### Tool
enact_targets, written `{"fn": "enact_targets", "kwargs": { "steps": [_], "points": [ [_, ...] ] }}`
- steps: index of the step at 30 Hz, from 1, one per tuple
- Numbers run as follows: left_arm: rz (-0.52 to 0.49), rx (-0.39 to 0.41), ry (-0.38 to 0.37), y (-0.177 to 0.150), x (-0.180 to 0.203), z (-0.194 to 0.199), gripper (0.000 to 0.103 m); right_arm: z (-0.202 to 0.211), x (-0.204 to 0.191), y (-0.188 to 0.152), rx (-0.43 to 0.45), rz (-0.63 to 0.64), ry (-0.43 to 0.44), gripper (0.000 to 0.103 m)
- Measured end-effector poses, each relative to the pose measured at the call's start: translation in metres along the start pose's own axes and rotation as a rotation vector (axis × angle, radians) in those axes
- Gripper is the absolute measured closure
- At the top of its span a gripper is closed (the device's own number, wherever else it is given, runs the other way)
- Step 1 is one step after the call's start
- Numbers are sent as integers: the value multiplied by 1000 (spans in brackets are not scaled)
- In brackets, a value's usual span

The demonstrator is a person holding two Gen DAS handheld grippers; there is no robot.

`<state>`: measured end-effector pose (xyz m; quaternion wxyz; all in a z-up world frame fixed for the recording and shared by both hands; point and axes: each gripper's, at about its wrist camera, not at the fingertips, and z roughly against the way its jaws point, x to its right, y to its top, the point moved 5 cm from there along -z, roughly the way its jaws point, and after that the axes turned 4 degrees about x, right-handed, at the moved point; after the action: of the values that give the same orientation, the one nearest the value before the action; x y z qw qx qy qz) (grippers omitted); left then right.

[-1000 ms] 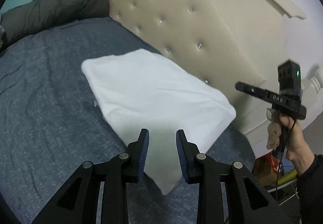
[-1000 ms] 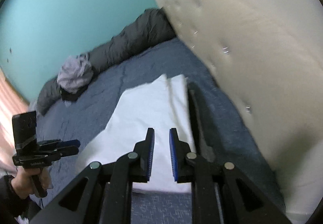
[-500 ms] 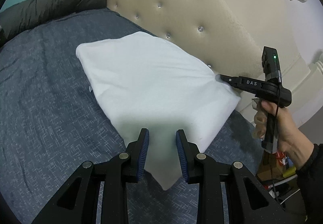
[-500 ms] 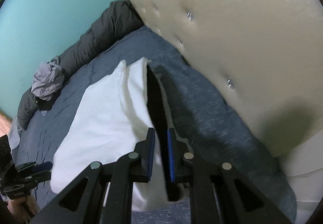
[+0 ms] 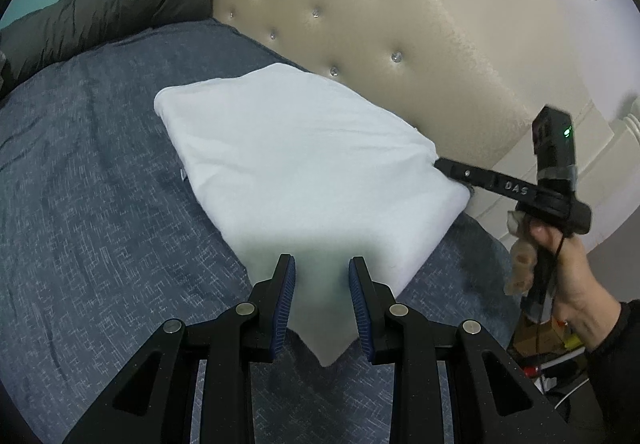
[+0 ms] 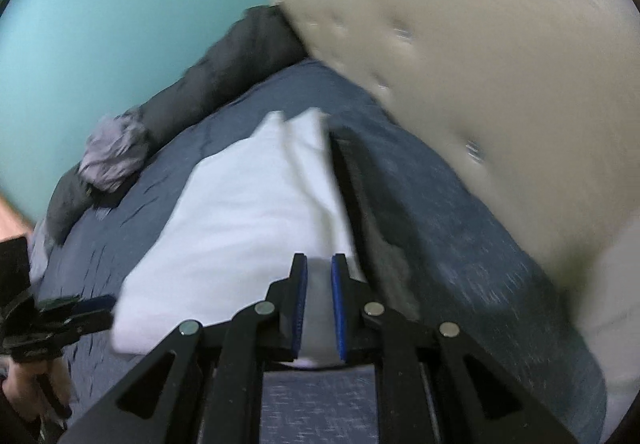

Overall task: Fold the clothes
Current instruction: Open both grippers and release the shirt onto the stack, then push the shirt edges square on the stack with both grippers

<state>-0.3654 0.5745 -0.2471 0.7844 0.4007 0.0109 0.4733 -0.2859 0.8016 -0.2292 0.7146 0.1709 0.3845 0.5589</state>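
Faintly — right gripper [image 5: 444,168] reads "DAS".

The left gripper [image 5: 322,304] is matte black, its two fingers built from angular link arms with triangular cut-outs and round silver pivot screws; the inner pads [image 5: 285,304] are ribbed blue. The right gripper [image 6: 319,308] has the same black frame, silver screws and blue pads. From the left wrist view, the right gripper [image 5: 444,166] shows a long black bar marked "DAS" in pale letters, a boxy black module with a small green light, grey tape wrapped beneath it, and a thin black cable along the handle. The right hand [image 5: 568,284] emerges from a black sleeve [image 5: 616,360].
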Motion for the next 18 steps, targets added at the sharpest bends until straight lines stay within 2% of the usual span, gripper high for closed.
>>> {"fn": "enact_targets", "kwargs": {
  "steps": [5, 8, 11, 15, 18],
  "points": [
    [-3, 0, 6, -2, 0, 1, 73, 14, 23, -9, 28, -83, -70, 93],
    [-3, 1, 9, 0, 0, 1, 73, 31, 24, -7, 103, -114, -54, 93],
    [-6, 4, 10, -2, 0, 2, 73, 44, 15, -3, 165, -112, -1, 93],
    [0, 8, 14, -4, -1, 3, 73, 35, 3, -10, 109, -60, -1, 93],
    [1, 8, 18, -6, -1, 3, 73, 30, 9, -17, 78, -63, -58, 93]
  ]
}}
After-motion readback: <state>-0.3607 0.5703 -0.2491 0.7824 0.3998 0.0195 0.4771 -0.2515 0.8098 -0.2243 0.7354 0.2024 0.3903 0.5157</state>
